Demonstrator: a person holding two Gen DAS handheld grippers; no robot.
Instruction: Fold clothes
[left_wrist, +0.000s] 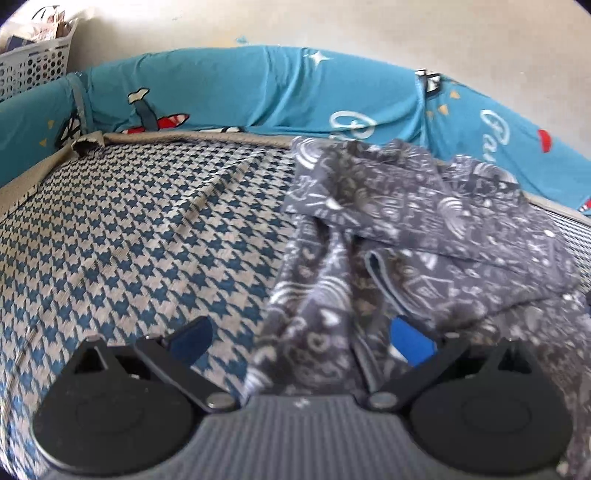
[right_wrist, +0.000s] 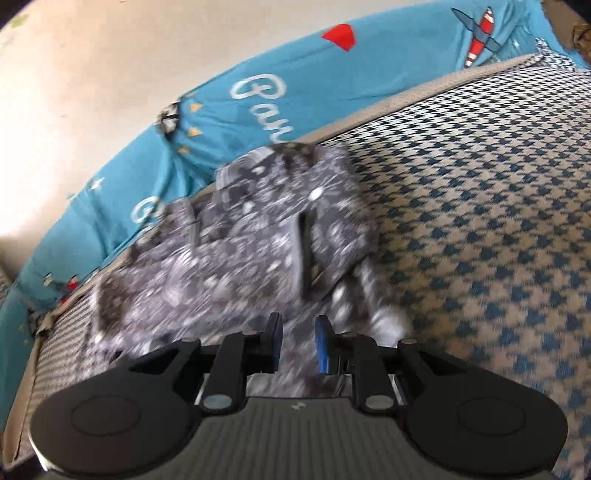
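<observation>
Jaws spread wide on the left gripper (left_wrist: 301, 341), narrowed around cloth on the right gripper (right_wrist: 297, 345); the limp, light patterned grey garment (left_wrist: 424, 221) lay crumpled on the houndstooth mat (left_wrist: 129, 229), best taken by its hem.

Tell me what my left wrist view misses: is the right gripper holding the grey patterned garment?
Observer: In the right wrist view the right gripper has its blue-padded fingers close together with the grey white-printed garment running between them; motion blur hides whether they actually pinch it.

Operator: And my left gripper?

Observer: The left gripper is wide open, with cloth draped between its fingers; the right view does not show it at all.

Operator: Is there free mat beside the garment?

Observer: Yes, the right view shows bare blue-and-beige houndstooth mat stretching to the garment's right.

Operator: What borders it there?

Observer: A turquoise cartoon-print bumper cushion, with a red-striped aeroplane near its far corner.
</observation>
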